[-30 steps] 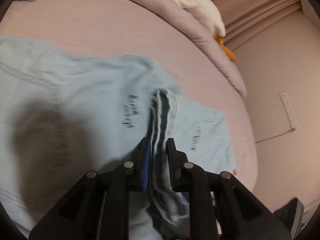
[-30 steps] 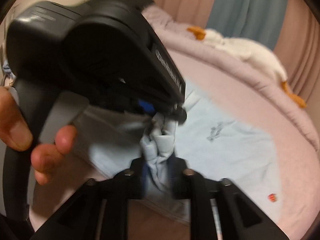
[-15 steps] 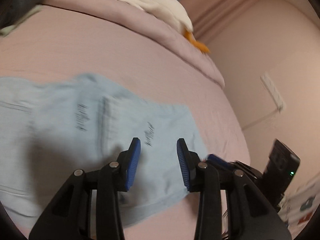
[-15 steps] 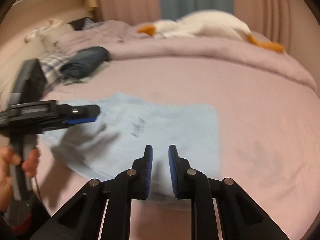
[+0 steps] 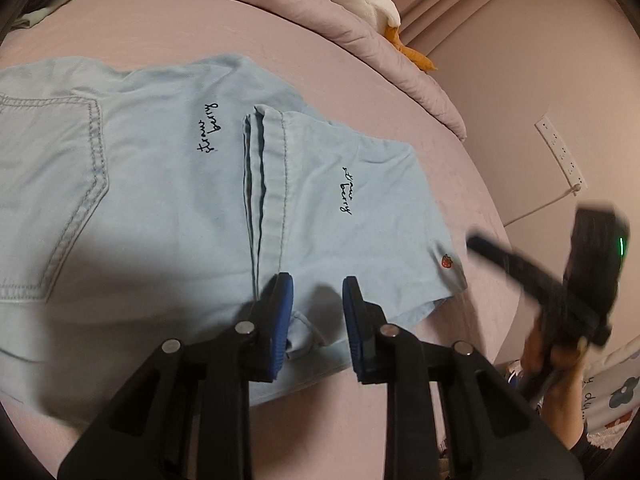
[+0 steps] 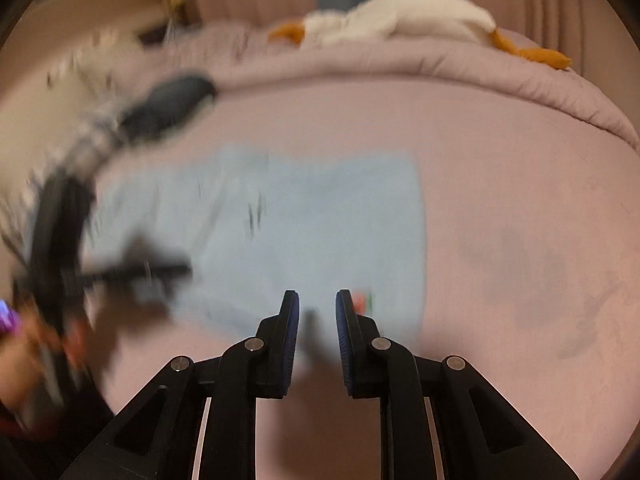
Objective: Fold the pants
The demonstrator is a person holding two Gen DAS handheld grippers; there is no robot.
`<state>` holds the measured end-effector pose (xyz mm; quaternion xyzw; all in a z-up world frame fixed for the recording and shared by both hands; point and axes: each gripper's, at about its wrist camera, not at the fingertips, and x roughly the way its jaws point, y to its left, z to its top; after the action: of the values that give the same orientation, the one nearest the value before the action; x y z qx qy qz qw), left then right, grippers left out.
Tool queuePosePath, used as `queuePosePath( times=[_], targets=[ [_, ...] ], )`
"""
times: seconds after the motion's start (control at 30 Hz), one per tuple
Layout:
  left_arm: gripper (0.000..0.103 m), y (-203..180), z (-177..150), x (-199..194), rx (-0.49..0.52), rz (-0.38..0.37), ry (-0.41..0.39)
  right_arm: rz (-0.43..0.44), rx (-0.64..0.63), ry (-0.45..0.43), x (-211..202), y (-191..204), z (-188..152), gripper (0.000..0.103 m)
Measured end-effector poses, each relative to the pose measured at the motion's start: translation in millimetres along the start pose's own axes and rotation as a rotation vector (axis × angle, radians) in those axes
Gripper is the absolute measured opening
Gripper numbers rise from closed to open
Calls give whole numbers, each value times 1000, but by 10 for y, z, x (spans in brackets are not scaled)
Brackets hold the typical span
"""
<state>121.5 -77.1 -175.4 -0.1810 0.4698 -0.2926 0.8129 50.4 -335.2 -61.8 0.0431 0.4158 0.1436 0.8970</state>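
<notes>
Light blue pants (image 5: 168, 200) lie folded on the pink bed, leg hems laid over the seat part, with "strawberry" lettering and a small strawberry patch (image 5: 447, 261). My left gripper (image 5: 317, 300) is open and empty just above the pants' near edge. My right gripper (image 6: 317, 312) is open and empty, over the near edge of the pants (image 6: 304, 216), which look blurred in the right wrist view. The right gripper also shows in the left wrist view (image 5: 560, 280), off the bed's right side.
A pink duvet roll (image 5: 360, 40) with a white plush goose (image 6: 400, 20) lies along the far side of the bed. Dark folded clothes (image 6: 172, 104) sit at the far left. A wall with a socket strip (image 5: 560, 152) stands at the right.
Both grippers let go of the bunched pant hems and opened. The hems now lie flat on the pants. Both grippers pulled back toward the near edge.
</notes>
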Motion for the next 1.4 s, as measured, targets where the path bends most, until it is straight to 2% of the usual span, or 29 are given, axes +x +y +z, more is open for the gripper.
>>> queuePosePath(
  times=[0.07,0.13,0.2,0.27,0.33,0.37,0.4,0.43,0.5,0.53,0.63,0.7,0.77,0.8,0.93,1.07,1.13,1.27,1.4],
  targets=[
    [25,-56,16,23,0,0,2,-53,21,-21,141,-55,188,18],
    [25,-48,-10,-29,10,-6,6,-105,44,-3,411,-115,409,18],
    [25,-27,-5,-46,8,-15,6,-158,66,50,720,-242,516,18],
    [24,1,-21,-65,1,-21,3,-209,121,140,1051,-403,576,18],
    [24,5,-27,-76,2,-24,1,-205,166,112,1075,-451,647,17],
    [24,4,-35,-78,10,-21,2,-231,167,108,1049,-431,688,17],
    [24,-2,-38,-82,16,-19,2,-309,137,91,987,-326,729,17],
    [24,-12,-42,-85,22,-14,1,-324,93,76,948,-221,746,17],
    [24,-14,-47,-90,21,-11,1,-180,-13,49,833,158,722,17],
    [24,-1,-49,-96,10,-15,1,-88,-73,64,831,373,686,17],
    [24,24,-58,-112,-15,-31,0,70,-182,125,987,832,602,17],
    [24,47,-58,-125,-25,-38,0,110,-219,160,1160,1028,599,16],
    [24,59,-69,-143,-18,-26,-4,98,-245,182,1312,1230,547,13],
    [24,66,-76,-149,-13,-20,-7,90,-235,194,1442,1304,568,8],
    [24,102,-94,-173,-19,-18,-13,81,-153,176,1529,1367,694,8],
    [24,100,-109,-187,-21,-16,-9,103,-107,156,1347,1179,625,8],
    [24,73,-119,-188,-11,-6,-11,120,-87,109,1112,1005,595,8],
    [24,40,-103,-176,-6,2,-14,-28,-99,44,590,570,412,8],
    [24,8,-104,-163,9,17,-19,-144,-85,58,231,136,80,8]
  ],
)
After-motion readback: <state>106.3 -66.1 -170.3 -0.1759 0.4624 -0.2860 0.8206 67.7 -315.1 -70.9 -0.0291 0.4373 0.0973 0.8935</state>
